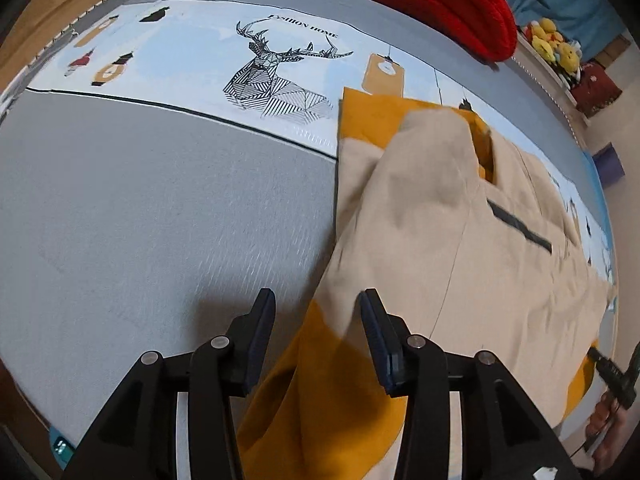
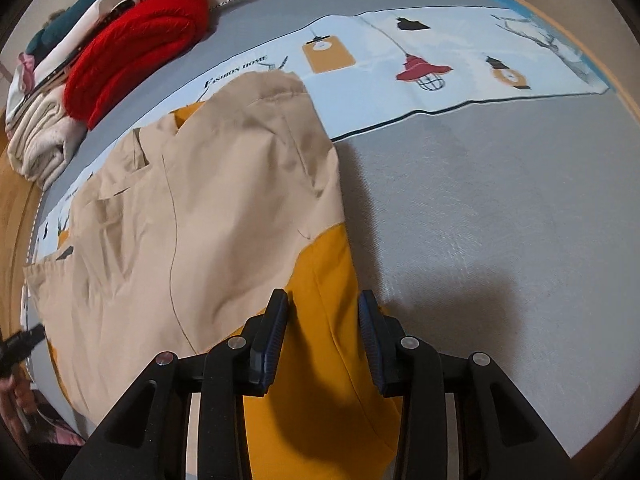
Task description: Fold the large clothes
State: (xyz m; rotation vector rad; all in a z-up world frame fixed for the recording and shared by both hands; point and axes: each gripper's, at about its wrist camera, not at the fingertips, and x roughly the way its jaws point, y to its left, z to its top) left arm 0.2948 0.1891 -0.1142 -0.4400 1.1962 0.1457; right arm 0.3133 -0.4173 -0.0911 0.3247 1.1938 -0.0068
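A beige jacket (image 1: 460, 216) with mustard-yellow panels and a dark zip pocket lies flat on the grey bed surface (image 1: 160, 220). My left gripper (image 1: 317, 296) is open just over the jacket's near left corner, with a yellow-and-beige fold lying loose between the fingers. In the right wrist view the jacket (image 2: 200, 200) spreads to the left. My right gripper (image 2: 323, 296) is open over its yellow hem (image 2: 320, 264), the pads not pressing on it. Each gripper shows small at the edge of the other's view: the right gripper (image 1: 612, 372) and the left gripper (image 2: 20, 340).
A printed strip with a deer (image 1: 272, 72) and lamps (image 2: 424, 70) runs across the bed behind the jacket. A red knit (image 2: 136, 48), cream folded clothes (image 2: 40, 140) and plush toys (image 1: 556, 44) sit along the far side. A wooden frame (image 2: 12, 208) edges the bed.
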